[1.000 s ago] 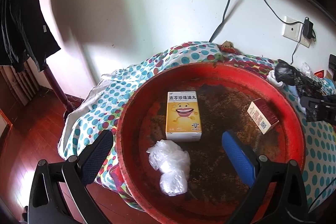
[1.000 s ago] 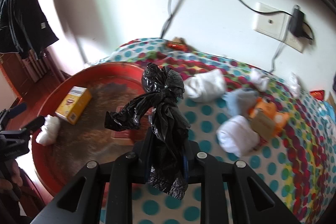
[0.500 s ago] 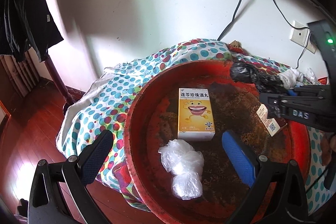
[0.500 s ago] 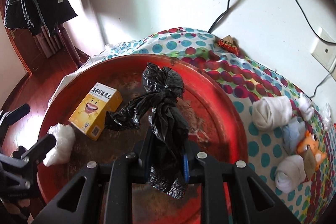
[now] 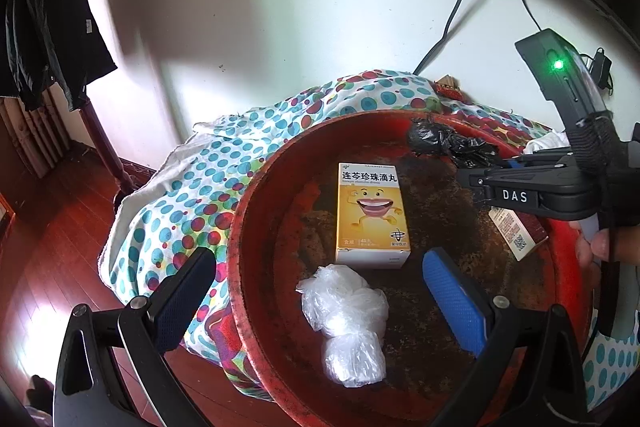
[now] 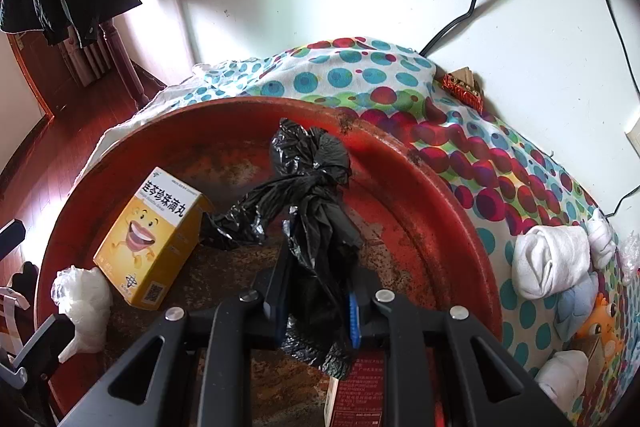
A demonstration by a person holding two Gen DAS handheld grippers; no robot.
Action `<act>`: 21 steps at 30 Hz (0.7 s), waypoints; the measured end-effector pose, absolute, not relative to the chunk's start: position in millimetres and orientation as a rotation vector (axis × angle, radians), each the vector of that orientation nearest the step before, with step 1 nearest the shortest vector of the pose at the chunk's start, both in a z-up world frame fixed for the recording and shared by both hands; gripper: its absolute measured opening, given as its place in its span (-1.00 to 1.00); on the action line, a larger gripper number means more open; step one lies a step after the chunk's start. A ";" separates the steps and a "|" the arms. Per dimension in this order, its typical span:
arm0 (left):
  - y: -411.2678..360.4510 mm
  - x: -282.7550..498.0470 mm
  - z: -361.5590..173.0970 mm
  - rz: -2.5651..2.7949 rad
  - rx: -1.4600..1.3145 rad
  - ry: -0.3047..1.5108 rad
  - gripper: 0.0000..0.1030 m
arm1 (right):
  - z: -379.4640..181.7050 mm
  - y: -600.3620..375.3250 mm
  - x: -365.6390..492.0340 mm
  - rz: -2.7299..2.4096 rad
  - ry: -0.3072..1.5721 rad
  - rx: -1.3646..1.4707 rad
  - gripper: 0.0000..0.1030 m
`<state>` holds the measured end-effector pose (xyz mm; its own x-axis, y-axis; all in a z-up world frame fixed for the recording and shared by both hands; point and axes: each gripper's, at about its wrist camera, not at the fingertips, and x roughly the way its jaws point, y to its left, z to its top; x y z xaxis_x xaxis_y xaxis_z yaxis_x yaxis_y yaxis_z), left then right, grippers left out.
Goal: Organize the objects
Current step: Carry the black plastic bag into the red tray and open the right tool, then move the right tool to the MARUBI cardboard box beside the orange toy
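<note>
- the right gripper (image 6: 316,307) has come across from the spotted cloth side and now hangs over the red basin (image 6: 448,211), where a second ago it was out over the cloth.
- its jaws are clamped tight on the black plastic bag (image 6: 316,195), which dangles and twists between the pads; from the left wrist view the bag's knotted end sits above the far rim.
- the bag is not down yet: it looks to be held in the air above the stained floor of the basin, so i'd say the release is the step in hand.
- already lying in the basin: the yellow medicine box (image 5: 373,215), the crumpled clear plastic bag (image 5: 348,323) just in front of it, and a red and white box (image 5: 516,235) partly hidden under the right gripper.
- the left gripper (image 5: 320,303) has barely budged; its jaws stand wide apart with nothing between the pads, one finger outside the basin's rim and the other inside it.
- still out on the spotted cloth (image 6: 360,71): rolled white socks (image 6: 548,259), a pale blue piece and an orange toy (image 6: 600,323), so plenty of tidying looks left.
</note>
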<state>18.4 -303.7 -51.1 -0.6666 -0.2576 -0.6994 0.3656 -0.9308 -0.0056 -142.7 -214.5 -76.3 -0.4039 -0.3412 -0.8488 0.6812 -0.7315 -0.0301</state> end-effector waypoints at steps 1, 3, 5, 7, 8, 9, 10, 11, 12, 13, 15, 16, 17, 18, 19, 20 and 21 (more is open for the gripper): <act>-303.2 17.9 -51.6 -2.586 1.056 0.205 1.00 | -77.1 -214.7 -144.1 -2.149 0.499 1.182 -0.53; -302.0 16.9 -52.8 -2.584 1.063 0.199 1.00 | -78.1 -214.1 -144.7 -2.148 0.505 1.182 -0.53; -300.2 15.9 -53.9 -2.595 1.072 0.196 1.00 | -77.4 -213.5 -143.8 -2.153 0.518 1.175 -0.46; -298.1 14.8 -54.3 -2.592 1.076 0.182 1.00 | -74.8 -211.5 -142.6 -2.164 0.527 1.164 -0.31; -297.5 14.7 -54.7 -2.594 1.077 0.177 1.00 | -73.1 -209.7 -141.4 -2.165 0.524 1.161 -0.23; -296.6 14.7 -54.5 -2.596 1.075 0.173 1.00 | -71.2 -207.8 -140.6 -2.166 0.519 1.160 -0.20; -296.2 14.9 -54.1 -2.598 1.072 0.172 1.00 | -69.5 -206.3 -139.8 -2.160 0.515 1.162 -0.16; -295.9 14.8 -53.6 -2.601 1.070 0.168 1.00 | -67.1 -204.3 -138.0 -2.156 0.515 1.163 -0.16; -295.5 15.1 -53.2 -2.601 1.066 0.164 1.00 | -64.4 -201.6 -136.0 -2.162 0.511 1.159 -0.16; -295.4 15.4 -53.0 -2.600 1.061 0.161 1.00 | -61.9 -199.1 -134.3 -2.165 0.502 1.155 -0.15; -295.2 14.8 -53.7 -2.597 1.067 0.156 1.00 | -53.8 -188.7 -128.6 -2.168 0.458 1.147 -0.15; -294.8 14.6 -54.0 -2.594 1.067 0.152 1.00 | -50.2 -183.2 -126.1 -2.171 0.435 1.146 -0.15; -294.1 14.5 -54.3 -2.592 1.069 0.148 1.00 | -46.1 -176.1 -123.8 -2.172 0.406 1.145 -0.15; -293.2 14.4 -54.1 -2.593 1.070 0.143 1.00 | -42.1 -168.2 -121.7 -2.176 0.378 1.144 -0.15; -291.9 14.8 -53.6 -2.595 1.068 0.137 1.00 | -39.3 -162.3 -120.2 -2.183 0.362 1.144 -0.15; -290.6 14.9 -53.1 -2.596 1.064 0.132 1.00 | -36.7 -153.7 -119.2 -2.195 0.349 1.142 -0.15; -289.2 14.8 -52.5 -2.598 1.061 0.125 1.00 | -33.2 -140.8 -117.6 -2.213 0.335 1.138 -0.15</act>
